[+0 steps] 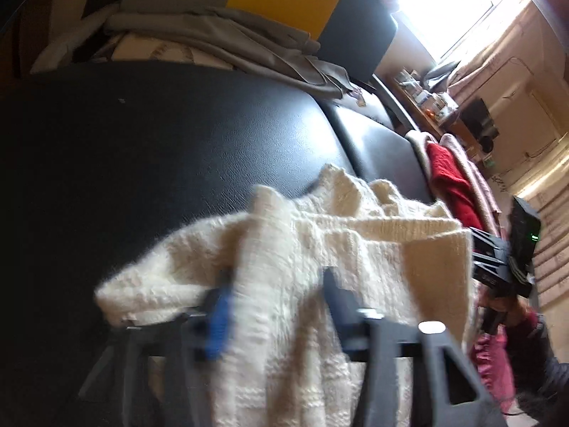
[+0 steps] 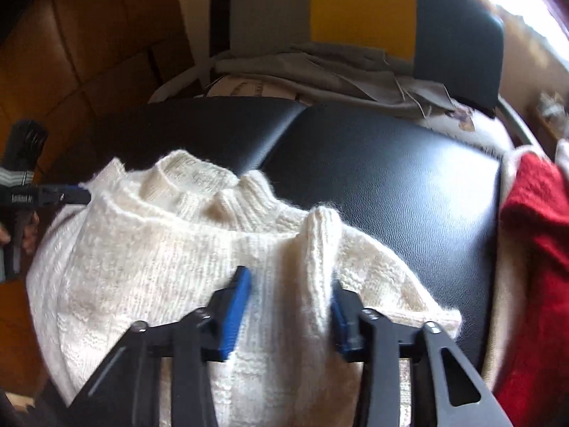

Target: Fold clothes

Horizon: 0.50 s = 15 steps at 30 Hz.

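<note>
A cream knitted sweater (image 1: 320, 249) hangs between both grippers over a black leather surface (image 1: 160, 142); it also fills the right wrist view (image 2: 160, 256). My left gripper (image 1: 277, 291) is shut on a bunched fold of the sweater at one shoulder. My right gripper (image 2: 288, 299) is shut on a raised fold at the other shoulder. The right gripper shows at the sweater's far edge in the left wrist view (image 1: 490, 256). The left gripper shows at the left edge in the right wrist view (image 2: 53, 195). The collar (image 2: 192, 178) faces away from me.
A red knitted garment (image 2: 533, 249) lies on a pale cloth at the right of the black surface (image 2: 391, 178). Grey cloth (image 2: 338, 74) is piled at the back before a grey, yellow and dark blue cushion (image 2: 362, 10). A bright window (image 1: 455, 7) is at the right.
</note>
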Motion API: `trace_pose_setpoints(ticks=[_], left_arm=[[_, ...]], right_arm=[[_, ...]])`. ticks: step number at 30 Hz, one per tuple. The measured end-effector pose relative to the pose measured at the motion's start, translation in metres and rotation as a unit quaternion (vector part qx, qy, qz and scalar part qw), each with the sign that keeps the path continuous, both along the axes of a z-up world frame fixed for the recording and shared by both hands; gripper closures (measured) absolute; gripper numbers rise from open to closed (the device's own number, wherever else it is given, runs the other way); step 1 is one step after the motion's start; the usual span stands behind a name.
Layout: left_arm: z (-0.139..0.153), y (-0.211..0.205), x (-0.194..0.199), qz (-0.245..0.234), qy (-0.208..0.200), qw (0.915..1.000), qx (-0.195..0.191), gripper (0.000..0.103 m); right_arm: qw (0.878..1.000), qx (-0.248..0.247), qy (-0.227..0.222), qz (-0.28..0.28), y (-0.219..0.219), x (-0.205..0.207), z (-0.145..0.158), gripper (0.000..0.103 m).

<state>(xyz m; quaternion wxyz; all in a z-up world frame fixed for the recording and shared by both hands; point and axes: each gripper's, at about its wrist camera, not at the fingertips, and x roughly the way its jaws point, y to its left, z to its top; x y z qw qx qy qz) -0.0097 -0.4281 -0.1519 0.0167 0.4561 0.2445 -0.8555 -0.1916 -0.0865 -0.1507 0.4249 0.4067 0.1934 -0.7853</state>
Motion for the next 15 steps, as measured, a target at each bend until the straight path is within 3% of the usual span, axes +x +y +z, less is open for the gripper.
trace_pose_setpoints(ticks=[4,6,11,15], left_arm=[[0.023,-0.004,0.028,0.047,0.070,0.9964,0.011,0.097],[0.031,-0.010,0.045,0.082,0.095,0.9920,0.018,0.097],[0.012,-0.026,0.058,0.137,0.062,0.9885,0.013,0.098],[0.000,-0.026,0.050,0.133,0.037,0.9902,0.017,0.097]], right_arm=[[0.999,0.009,0.031,0.000,-0.001,0.009,0.009,0.093],[0.999,-0.002,0.041,-0.014,0.005,0.008,0.016,0.093],[0.998,-0.016,0.028,-0.063,0.018,-0.009,0.011,0.093],[0.996,-0.013,0.016,-0.090,0.021,-0.017,-0.002,0.093]])
